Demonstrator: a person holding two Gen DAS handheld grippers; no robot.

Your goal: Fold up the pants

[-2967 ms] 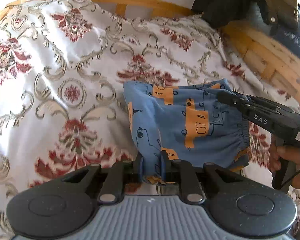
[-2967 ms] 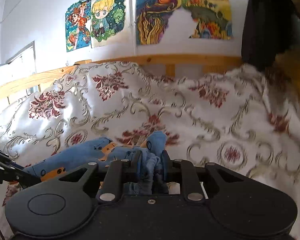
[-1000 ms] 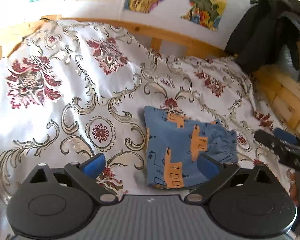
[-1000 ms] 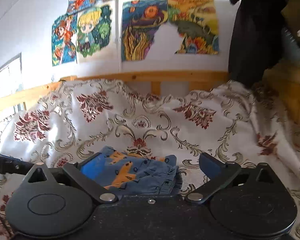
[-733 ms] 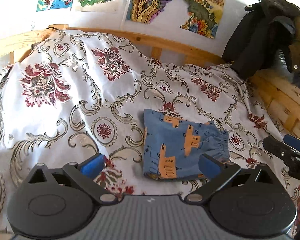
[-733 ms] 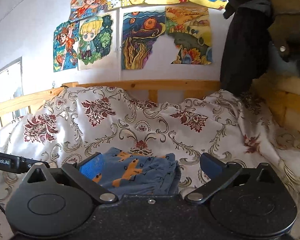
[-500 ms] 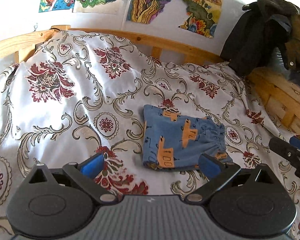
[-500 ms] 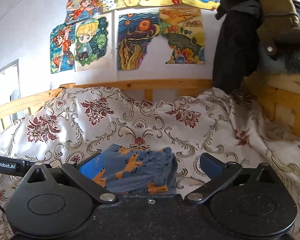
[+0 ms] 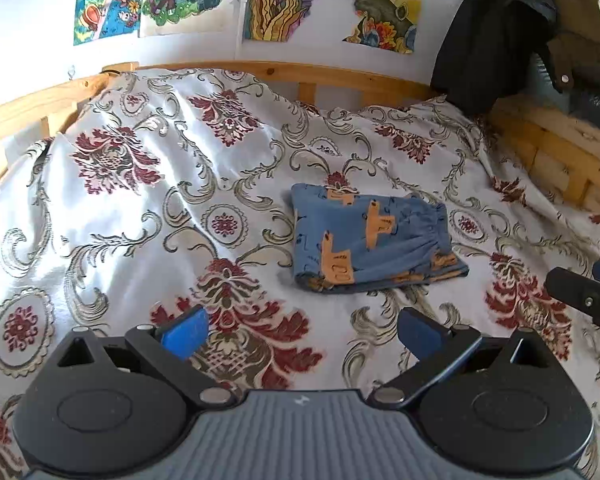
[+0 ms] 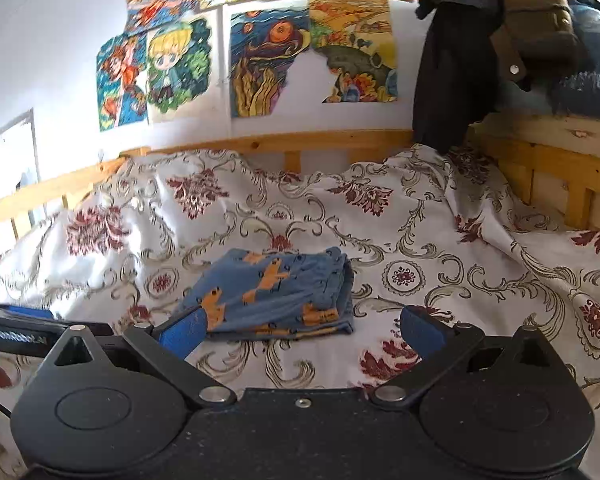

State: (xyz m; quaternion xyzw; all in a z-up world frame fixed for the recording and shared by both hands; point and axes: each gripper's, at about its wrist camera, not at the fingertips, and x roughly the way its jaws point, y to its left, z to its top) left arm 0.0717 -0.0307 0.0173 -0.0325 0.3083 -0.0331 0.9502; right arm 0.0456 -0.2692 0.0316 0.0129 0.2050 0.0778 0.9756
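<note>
**Folded pants lying free on the bed**

We see the pants (image 9: 370,248), blue with orange vehicle prints, lying as a compact folded rectangle near the middle of the bed. In the left wrist view the gathered elastic waistband faces right and the smooth folded edge faces left; layered edges show along the near side. In the right wrist view the same bundle (image 10: 276,294) sits flat, its stacked layers visible at the right and near edges. Nothing touches it.

Beneath it we find a white bedspread (image 9: 148,216) patterned with dark red flowers and olive scrolls, lightly rumpled toward the far side.

Our left gripper (image 9: 300,330) hangs above the bedspread, short of the pants, its blue-padded fingers (image 9: 184,330) spread wide with nothing between them. Our right gripper (image 10: 298,326) is likewise held back from the bundle, fingers (image 10: 418,330) spread wide and empty; its left pad overlaps the near-left corner of the pants in the view, but we cannot tell contact from that angle. Each gripper also shows at the edge of the other's view, well apart from the pants.

Farther out, a wooden bed rail (image 9: 340,76) runs along the far side, colourful drawings (image 10: 268,60) are stuck on the white wall, and dark jackets (image 9: 508,20) hang over the right-hand corner.
</note>
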